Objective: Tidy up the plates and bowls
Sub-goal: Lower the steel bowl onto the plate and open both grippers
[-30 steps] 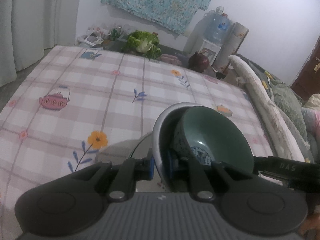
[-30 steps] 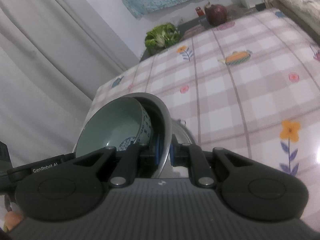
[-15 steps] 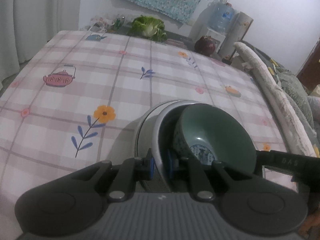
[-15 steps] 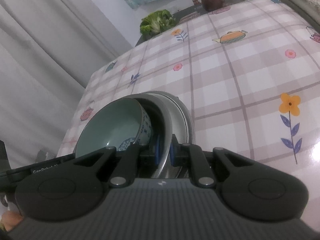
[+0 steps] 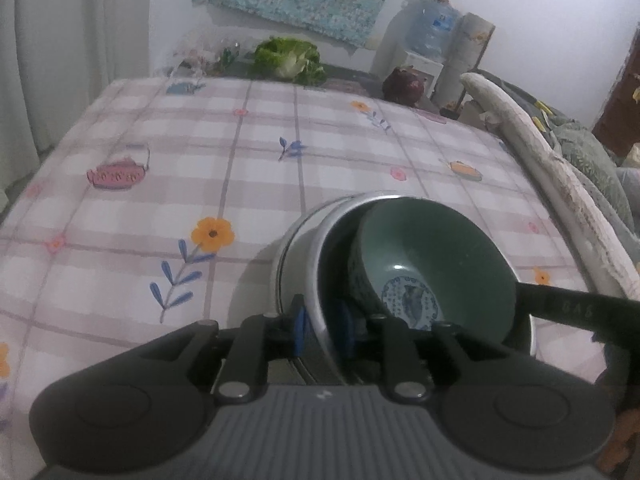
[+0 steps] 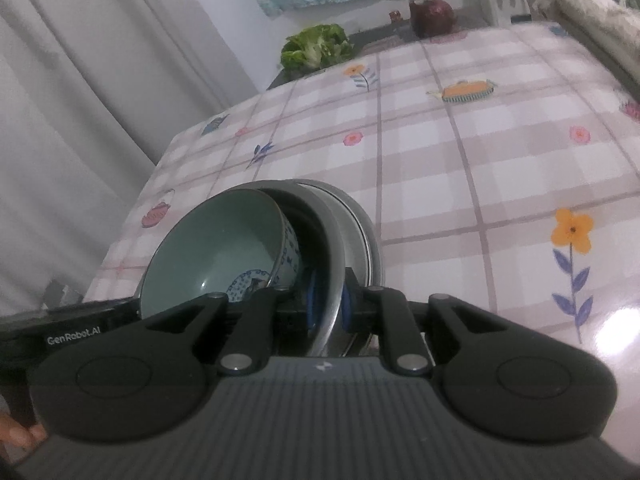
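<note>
A green ceramic bowl (image 5: 432,264) with a blue pattern sits inside a metal bowl (image 5: 320,280). My left gripper (image 5: 322,330) is shut on the metal bowl's near rim. My right gripper (image 6: 330,306) is shut on the opposite rim of the same metal bowl (image 6: 334,248), with the green bowl (image 6: 216,252) inside it. Under it lies a metal plate (image 5: 290,248), also seen in the right wrist view (image 6: 366,232), on the checked tablecloth (image 5: 200,168). I cannot tell whether the bowl touches the plate.
A cabbage (image 5: 290,58) and a dark red pot (image 5: 402,86) stand beyond the table's far edge. A water dispenser (image 5: 428,40) is at the back right. A padded sofa edge (image 5: 552,172) runs along the right. Curtains (image 6: 80,80) hang left.
Both grippers have carried the bowls lower and forward over the table. The metal plate has come into view beneath the metal bowl.
</note>
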A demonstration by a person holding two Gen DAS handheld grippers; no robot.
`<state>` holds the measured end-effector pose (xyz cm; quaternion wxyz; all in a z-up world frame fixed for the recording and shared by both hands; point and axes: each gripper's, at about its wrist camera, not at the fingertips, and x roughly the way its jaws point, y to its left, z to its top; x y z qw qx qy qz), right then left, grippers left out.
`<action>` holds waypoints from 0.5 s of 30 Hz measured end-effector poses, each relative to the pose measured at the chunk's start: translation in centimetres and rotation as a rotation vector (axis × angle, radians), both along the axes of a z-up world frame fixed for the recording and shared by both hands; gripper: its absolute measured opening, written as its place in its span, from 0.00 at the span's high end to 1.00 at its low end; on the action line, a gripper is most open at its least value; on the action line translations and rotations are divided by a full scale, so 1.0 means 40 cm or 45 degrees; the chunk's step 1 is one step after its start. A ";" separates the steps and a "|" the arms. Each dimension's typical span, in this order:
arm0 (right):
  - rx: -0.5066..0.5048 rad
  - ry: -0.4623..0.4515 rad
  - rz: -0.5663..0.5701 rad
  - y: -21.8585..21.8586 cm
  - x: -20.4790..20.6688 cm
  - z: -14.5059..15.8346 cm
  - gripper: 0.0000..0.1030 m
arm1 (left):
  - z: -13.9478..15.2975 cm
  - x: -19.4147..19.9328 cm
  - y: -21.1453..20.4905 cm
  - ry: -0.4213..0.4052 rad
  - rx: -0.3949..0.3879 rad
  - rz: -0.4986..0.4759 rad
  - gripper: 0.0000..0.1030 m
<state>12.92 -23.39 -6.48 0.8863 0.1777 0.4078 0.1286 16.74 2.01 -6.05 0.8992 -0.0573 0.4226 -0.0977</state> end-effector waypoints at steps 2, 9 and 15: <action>-0.037 -0.029 0.002 0.001 -0.006 0.011 0.83 | 0.008 -0.004 0.001 -0.016 0.012 0.000 0.79; -0.112 -0.088 -0.060 -0.019 -0.024 0.047 0.49 | 0.049 -0.044 0.032 -0.116 0.047 0.059 0.35; -0.081 -0.159 -0.091 -0.057 -0.080 0.097 0.18 | 0.099 -0.098 0.044 -0.189 0.035 0.066 0.15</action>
